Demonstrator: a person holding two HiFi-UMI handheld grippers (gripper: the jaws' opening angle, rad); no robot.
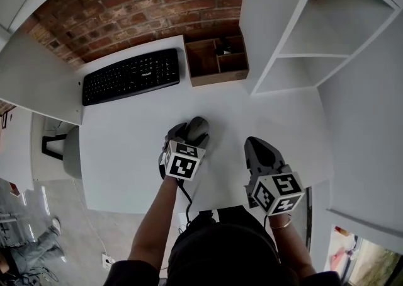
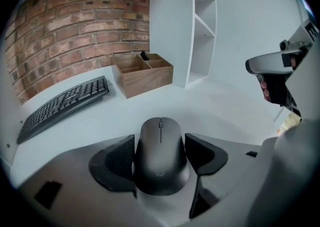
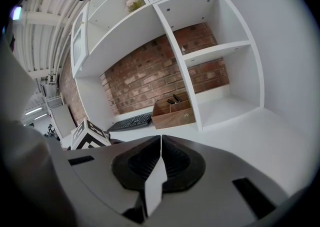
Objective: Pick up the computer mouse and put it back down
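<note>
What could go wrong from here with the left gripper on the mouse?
1. The smooth, rounded dark grey computer mouse is pinched only at its curved sides by the left gripper. It could squirt forward or tilt when moved.
2. The right gripper, shut and empty, sits close beside it over the white desk. Setting the mouse down that way could clip it.

Bright, even, soft light for you. White worktop (image 1: 126, 146) near washed out; only a faint shadow by your left tool (image 1: 189, 132). Gripper views bow the shelves (image 3: 200, 51) and go black at corners. Far brick (image 2: 75, 26) reads sharp.
</note>
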